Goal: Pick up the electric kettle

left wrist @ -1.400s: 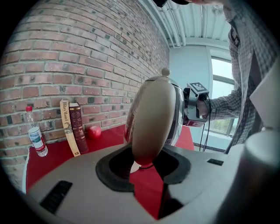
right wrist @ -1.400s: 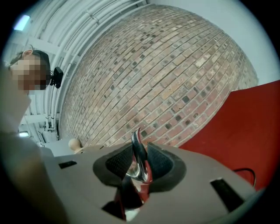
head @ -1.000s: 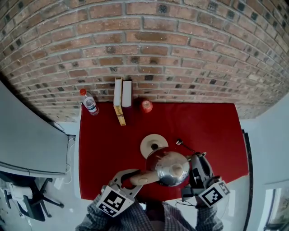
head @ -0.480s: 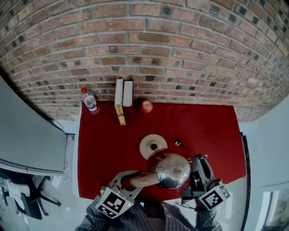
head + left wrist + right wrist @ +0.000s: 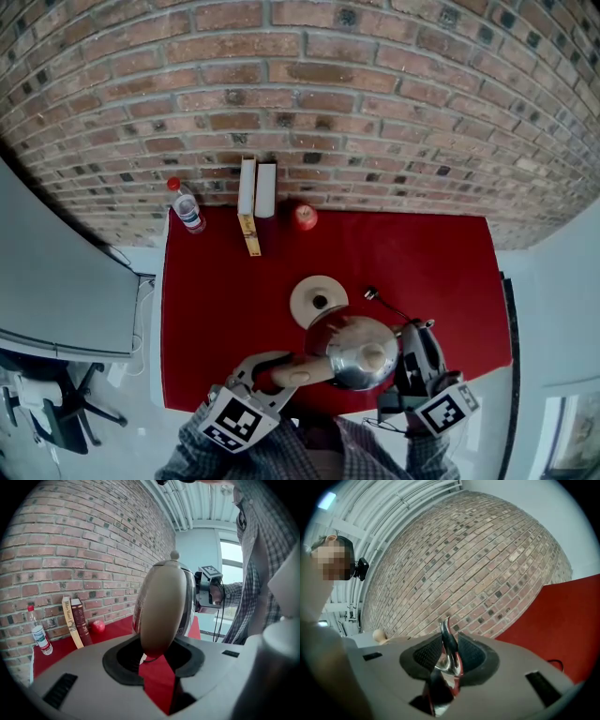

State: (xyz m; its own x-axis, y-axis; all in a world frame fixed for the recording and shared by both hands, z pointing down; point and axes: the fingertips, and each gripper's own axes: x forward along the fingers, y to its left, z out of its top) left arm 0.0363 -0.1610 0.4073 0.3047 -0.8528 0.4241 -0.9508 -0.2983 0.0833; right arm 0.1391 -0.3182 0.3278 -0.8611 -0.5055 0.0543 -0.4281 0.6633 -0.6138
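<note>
Located at lower centre of the head view: polished steel electric kettle [image 5: 354, 352] with a knobbed lid, carried between both tools above the near edge of the red-covered counter [image 5: 441, 272]. Judged clear of the round cream power base [image 5: 314, 298], lying just above it in frame and partly overlapped by it.

Left tool [image 5: 274, 372]: jaws roughly half closed, pads pressed on the kettle's tan curved handle [image 5: 161, 611], filling the gap in the left gripper view. Right tool [image 5: 405, 349]: jaws part closed on the narrow chromed spout [image 5: 449, 651], clamped between the ribbed pads in the right gripper view.

Handling, as judged:
- Rigid metal body, no give.
- Weight moderate if empty, markedly more if filled; contents not visible.
- Mirror finish likely slippery. Spout thin and tapered, so a poor bearing point, better used for steadying only.
- Handle matt, thick and made for the load: main hold to be taken there, near mid-grip.
- Lid knob unsuited to lifting; lid possibly loose.
- Tilt to be avoided in case of water inside.

Noted along the upper edge of the counter, well apart from the kettle: clear plastic water bottle with red cap [image 5: 187, 214], two upright books [image 5: 255, 199], small red round object [image 5: 303, 218]. Brick wall behind.
</note>
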